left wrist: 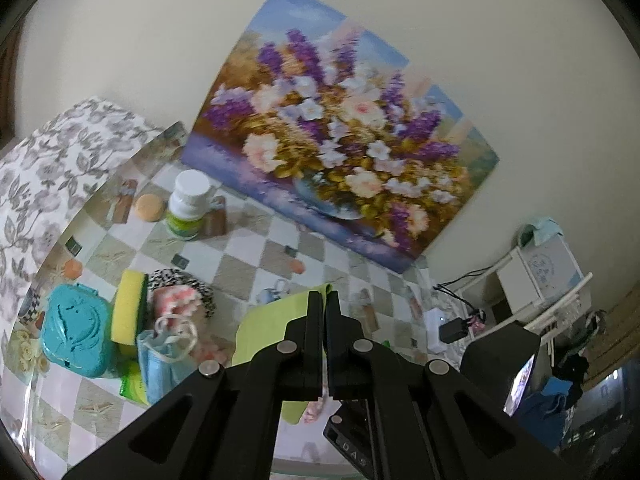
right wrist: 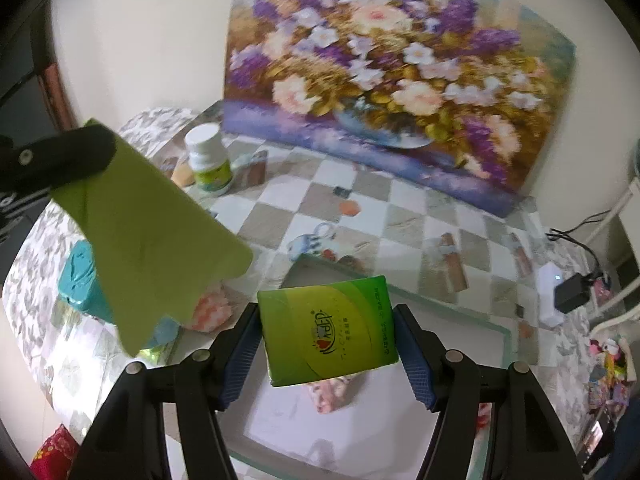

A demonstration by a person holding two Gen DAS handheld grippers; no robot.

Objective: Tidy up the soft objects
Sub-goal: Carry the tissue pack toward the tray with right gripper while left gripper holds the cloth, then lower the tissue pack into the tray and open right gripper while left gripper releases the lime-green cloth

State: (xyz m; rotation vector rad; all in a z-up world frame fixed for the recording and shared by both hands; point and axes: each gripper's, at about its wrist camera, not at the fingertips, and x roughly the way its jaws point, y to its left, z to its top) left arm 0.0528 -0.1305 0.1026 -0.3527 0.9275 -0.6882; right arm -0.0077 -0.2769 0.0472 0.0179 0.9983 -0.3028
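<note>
My left gripper (left wrist: 323, 300) is shut on a light green cloth (left wrist: 266, 324) and holds it lifted above the table; the cloth (right wrist: 148, 232) hangs from that gripper (right wrist: 100, 148) at the left of the right wrist view. My right gripper (right wrist: 326, 332) is shut on a green tissue pack (right wrist: 328, 330), held above a white tray (right wrist: 404, 296). A pink floral soft item (right wrist: 332, 394) lies in the tray under the pack. At the left sit a yellow sponge (left wrist: 127, 306), a blue face mask (left wrist: 160, 360), a pink-white cloth (left wrist: 178, 300) and a teal case (left wrist: 76, 332).
A white pill bottle (left wrist: 190, 204) and an orange round pad (left wrist: 150, 207) stand near the back of the chequered table (left wrist: 256, 256). A flower painting (left wrist: 340, 140) leans on the wall. A white box and black charger (right wrist: 560, 296) with cables lie at the right edge.
</note>
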